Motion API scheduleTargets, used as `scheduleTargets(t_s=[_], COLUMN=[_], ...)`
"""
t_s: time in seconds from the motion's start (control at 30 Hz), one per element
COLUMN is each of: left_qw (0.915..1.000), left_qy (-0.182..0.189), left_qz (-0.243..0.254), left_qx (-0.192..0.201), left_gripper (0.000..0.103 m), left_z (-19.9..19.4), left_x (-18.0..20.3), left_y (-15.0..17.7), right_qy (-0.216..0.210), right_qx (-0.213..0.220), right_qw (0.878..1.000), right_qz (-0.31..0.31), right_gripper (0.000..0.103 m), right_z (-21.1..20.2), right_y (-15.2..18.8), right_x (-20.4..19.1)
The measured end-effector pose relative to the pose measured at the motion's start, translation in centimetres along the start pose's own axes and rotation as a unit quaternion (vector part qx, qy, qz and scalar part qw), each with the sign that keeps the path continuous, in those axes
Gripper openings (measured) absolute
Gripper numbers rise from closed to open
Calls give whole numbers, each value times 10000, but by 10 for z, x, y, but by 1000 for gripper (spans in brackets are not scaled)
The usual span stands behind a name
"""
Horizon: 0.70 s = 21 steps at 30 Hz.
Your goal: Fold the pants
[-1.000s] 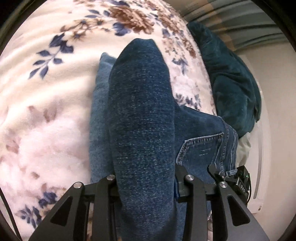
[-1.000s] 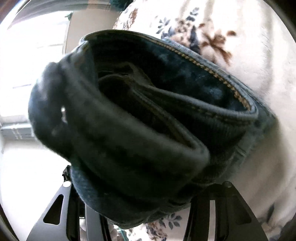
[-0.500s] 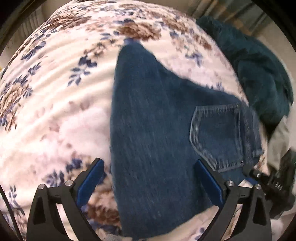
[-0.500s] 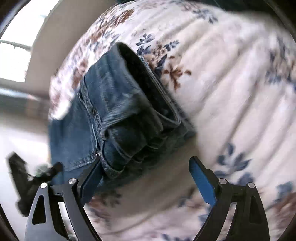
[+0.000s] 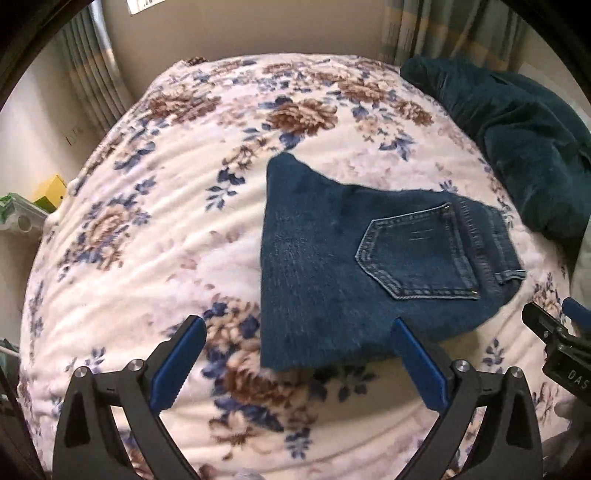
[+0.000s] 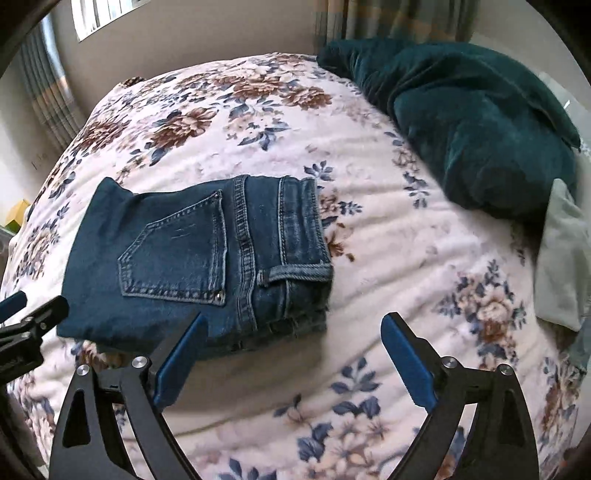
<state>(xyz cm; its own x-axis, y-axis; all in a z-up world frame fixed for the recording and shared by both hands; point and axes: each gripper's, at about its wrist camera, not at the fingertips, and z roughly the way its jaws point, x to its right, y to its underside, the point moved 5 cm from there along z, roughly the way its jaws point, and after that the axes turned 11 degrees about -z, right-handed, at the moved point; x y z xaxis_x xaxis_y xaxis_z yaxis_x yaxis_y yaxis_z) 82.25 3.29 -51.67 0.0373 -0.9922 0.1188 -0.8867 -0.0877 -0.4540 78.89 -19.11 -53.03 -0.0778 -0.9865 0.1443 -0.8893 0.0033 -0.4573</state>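
Left wrist view: bed covered by a cream floral blanket filled most of the frame. Folded blue jeans lay flat on it, right of centre, back pocket up. Dark teal blanket was bunched at upper right; striped curtains and a plain wall stood behind; a yellow box at left edge. Left gripper had jaws spread wide, nothing between them.

Right wrist view: jeans at left centre, waistband toward frame centre. Right gripper was likewise wide apart and empty, above the blanket. A window showed at upper left.
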Motion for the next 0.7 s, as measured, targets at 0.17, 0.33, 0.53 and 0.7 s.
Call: scheduleTargets(t_s=[0.17, 0.33, 0.53, 0.7], left_qw=[9998, 9983, 9953, 9934], left_qy=[87, 137, 196, 184], left_qz=[-48, -33, -33, 10], left_qx=[170, 565, 950, 1131], left_gripper=[102, 102, 102, 102], left_z=[-63, -155, -257, -335], left_x=[2, -2, -7, -8], left_y=[12, 32, 55, 80], right_qy=[50, 201, 241, 189], right_qx=[158, 509, 888, 1087], right_qw=[9998, 9985, 9957, 9939], right_qz=[58, 15, -78, -78], right_gripper=[97, 97, 97, 97], right_z=[-60, -152, -272, -358], right_y=[3, 12, 43, 74], right_x=[11, 19, 20, 18])
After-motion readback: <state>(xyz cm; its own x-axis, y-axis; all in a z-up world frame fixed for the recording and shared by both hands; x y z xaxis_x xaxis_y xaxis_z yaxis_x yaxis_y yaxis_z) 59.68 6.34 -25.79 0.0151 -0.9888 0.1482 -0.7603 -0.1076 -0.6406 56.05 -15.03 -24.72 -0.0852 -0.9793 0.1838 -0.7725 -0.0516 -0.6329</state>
